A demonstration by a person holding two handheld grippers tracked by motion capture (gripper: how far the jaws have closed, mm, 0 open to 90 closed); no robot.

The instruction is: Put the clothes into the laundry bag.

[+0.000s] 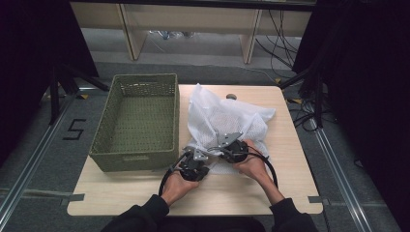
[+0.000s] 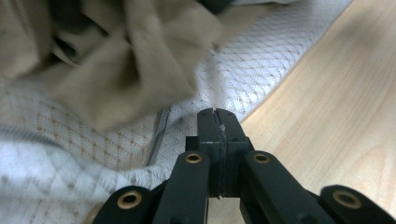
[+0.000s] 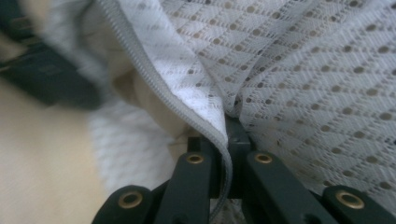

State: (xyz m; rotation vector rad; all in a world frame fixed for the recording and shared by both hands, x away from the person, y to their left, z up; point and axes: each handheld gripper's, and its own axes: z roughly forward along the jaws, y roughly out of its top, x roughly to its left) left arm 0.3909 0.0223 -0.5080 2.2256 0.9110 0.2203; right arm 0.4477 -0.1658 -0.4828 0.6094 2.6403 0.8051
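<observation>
The right gripper [image 3: 227, 128] is clamped on the zipper edge of the white mesh laundry bag [image 1: 227, 123], which lies on the table [image 1: 290, 193] beside the green basket [image 1: 138, 121]. The left gripper [image 2: 218, 122] is closed at the bag's near edge; whether it has caught any mesh cannot be told. Risk: pulling the mouth open may let the thin mesh slip from the right jaws, or drag the bag with the beige cloth [image 2: 140, 60] inside it.

hand-held gripper [image 2: 217, 122]: black jaws, brass rivets | black cable | dark sleeves

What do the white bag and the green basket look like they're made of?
White bag: looks like thin synthetic mesh, going by its diamond weave with small holes and its zipper edge. Green basket: woven or moulded, possibly plastic; matte, perforated walls, and the look leaves it open.
</observation>
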